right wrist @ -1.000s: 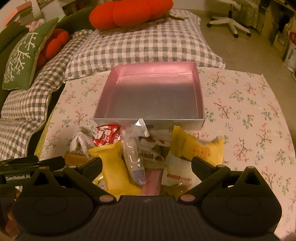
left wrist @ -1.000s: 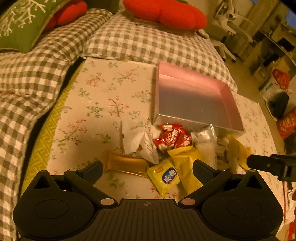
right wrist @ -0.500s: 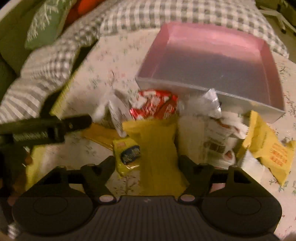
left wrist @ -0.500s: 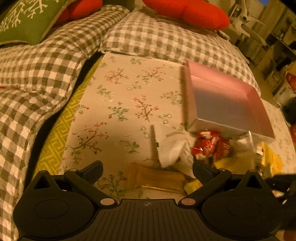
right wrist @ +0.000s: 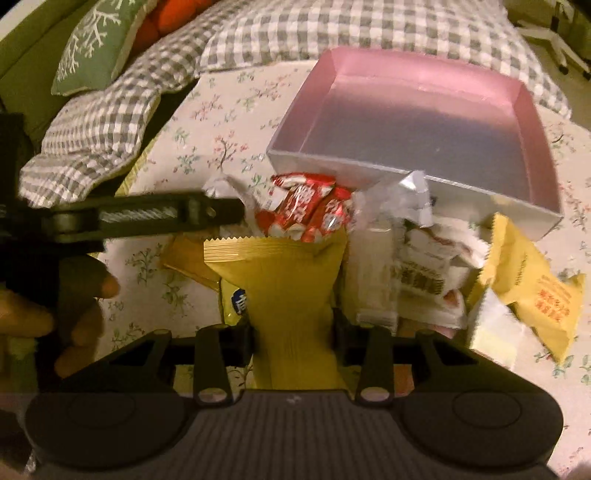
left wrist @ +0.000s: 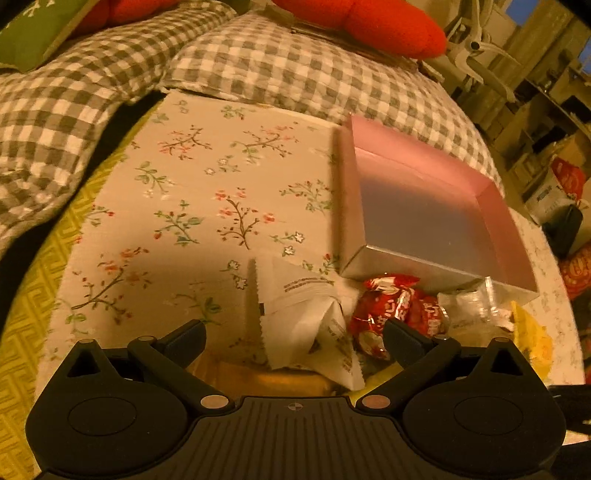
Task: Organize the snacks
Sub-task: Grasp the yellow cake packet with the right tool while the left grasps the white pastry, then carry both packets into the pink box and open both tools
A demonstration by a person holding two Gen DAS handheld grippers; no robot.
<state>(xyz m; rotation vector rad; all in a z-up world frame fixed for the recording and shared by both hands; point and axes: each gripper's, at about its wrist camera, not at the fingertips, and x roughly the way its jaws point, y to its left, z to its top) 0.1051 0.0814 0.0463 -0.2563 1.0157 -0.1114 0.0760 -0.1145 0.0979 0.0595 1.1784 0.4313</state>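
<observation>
A heap of snack packets lies on the floral cloth in front of an empty pink box [left wrist: 436,221] [right wrist: 424,122]. My right gripper [right wrist: 293,334] is closing its jaws, and its pads pinch the waist of a yellow snack packet [right wrist: 291,280]. Red packets [right wrist: 306,210] lie just beyond it, and another yellow packet [right wrist: 532,291] sits to the right. My left gripper [left wrist: 295,338] stands open low over a white packet [left wrist: 299,310] and a golden bar [left wrist: 280,380], touching neither. Its black finger [right wrist: 147,218] reaches in from the left in the right wrist view.
Checked cushions [left wrist: 277,74] surround the cloth at the back and left, with red pillows [left wrist: 369,22] and a green one [right wrist: 92,40] beyond. A person's hand [right wrist: 74,306] holds the left gripper. An office chair [left wrist: 476,55] and boxes stand at the far right.
The right jaws have closed from wide open onto the yellow packet while that gripper sank towards the heap. The left gripper dropped lower and shifted left, now over the white packet and golden bar.
</observation>
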